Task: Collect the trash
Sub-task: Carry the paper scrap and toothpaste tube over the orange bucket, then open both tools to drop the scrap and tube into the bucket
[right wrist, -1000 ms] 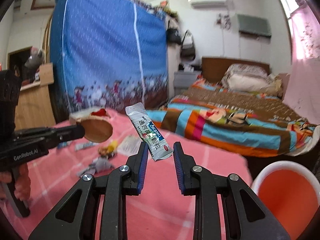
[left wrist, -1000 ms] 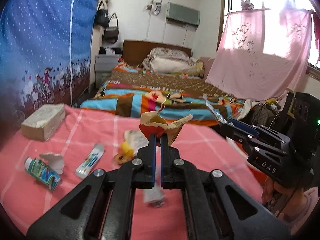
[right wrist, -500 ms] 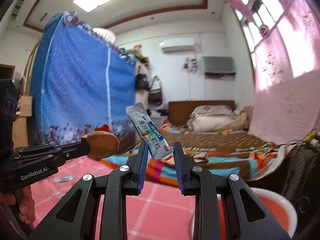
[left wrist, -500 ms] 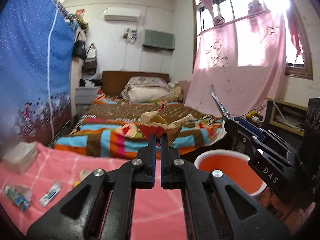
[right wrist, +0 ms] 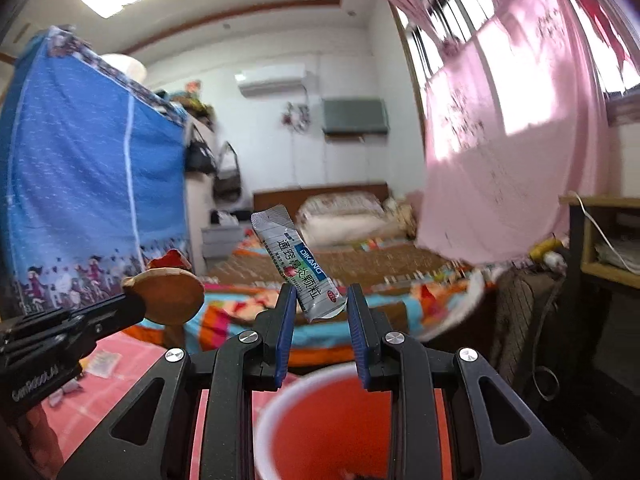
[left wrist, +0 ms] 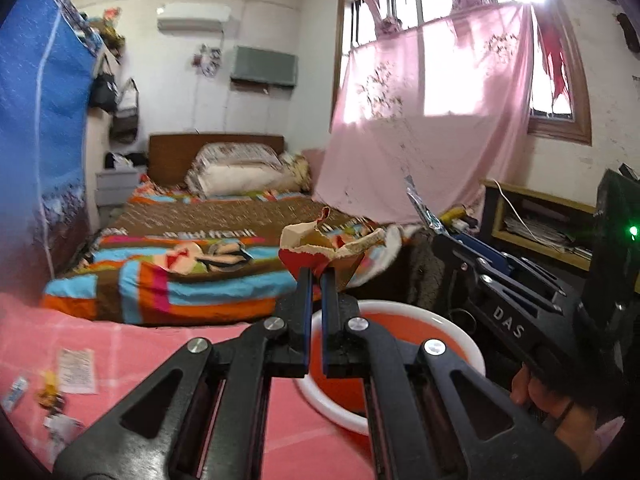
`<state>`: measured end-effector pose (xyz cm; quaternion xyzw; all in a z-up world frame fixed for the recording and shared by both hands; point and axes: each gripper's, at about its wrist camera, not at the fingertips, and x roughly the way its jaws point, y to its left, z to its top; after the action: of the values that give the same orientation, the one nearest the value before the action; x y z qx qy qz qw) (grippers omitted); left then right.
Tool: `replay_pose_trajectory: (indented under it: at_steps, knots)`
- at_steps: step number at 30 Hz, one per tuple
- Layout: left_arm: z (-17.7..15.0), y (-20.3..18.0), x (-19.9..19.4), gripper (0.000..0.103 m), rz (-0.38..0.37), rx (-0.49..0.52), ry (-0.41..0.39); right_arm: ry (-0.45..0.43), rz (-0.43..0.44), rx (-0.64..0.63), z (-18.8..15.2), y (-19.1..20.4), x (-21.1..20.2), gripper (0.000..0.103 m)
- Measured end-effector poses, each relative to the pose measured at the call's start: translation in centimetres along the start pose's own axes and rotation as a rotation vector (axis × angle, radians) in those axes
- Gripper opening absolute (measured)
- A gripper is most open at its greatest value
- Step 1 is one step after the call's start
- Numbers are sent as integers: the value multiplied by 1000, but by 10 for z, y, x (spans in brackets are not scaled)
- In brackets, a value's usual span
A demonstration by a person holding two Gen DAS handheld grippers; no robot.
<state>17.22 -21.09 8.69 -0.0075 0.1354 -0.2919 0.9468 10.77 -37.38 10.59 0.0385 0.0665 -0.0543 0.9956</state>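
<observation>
Currently left gripper [left wrist: 316,276] jaws pinch torn cup [left wrist: 328,246]; right gripper [right wrist: 320,300] jaws, fairly wide, hold sachet [right wrist: 298,266] loosely. Risk: sachet slips early, missing bin [right wrist: 332,420].

Black hand-held gripper [left wrist: 316,280] frames, blue pads, silver screws, white lettering

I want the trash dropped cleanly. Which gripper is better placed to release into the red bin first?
Right, probably. The right gripper holds the sachet over the red bin; the left gripper's torn paper looks beyond the bin's far rim.
</observation>
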Motion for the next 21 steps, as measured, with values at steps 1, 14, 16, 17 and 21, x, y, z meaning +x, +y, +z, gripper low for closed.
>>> replay_pose_trajectory:
  at_steps: [1,14,16,17,21]
  knots:
    - [-1,-4,7,52,-13,-10,20,16,-11,7,-1,-5,2,24]
    - [-22,-30,56,52,-64,-81,245,283,-139,-33,-28,-41,30,24]
    - [-25,-31,62,52,-62,-88,277,308,-138,-34,-31,-42,32,24]
    - [-27,-30,65,52,-60,-92,295,323,-135,-34,-33,-43,34,24]
    - [-32,-30,77,52,-58,-112,360,355,-125,-35,-35,-43,36,24]
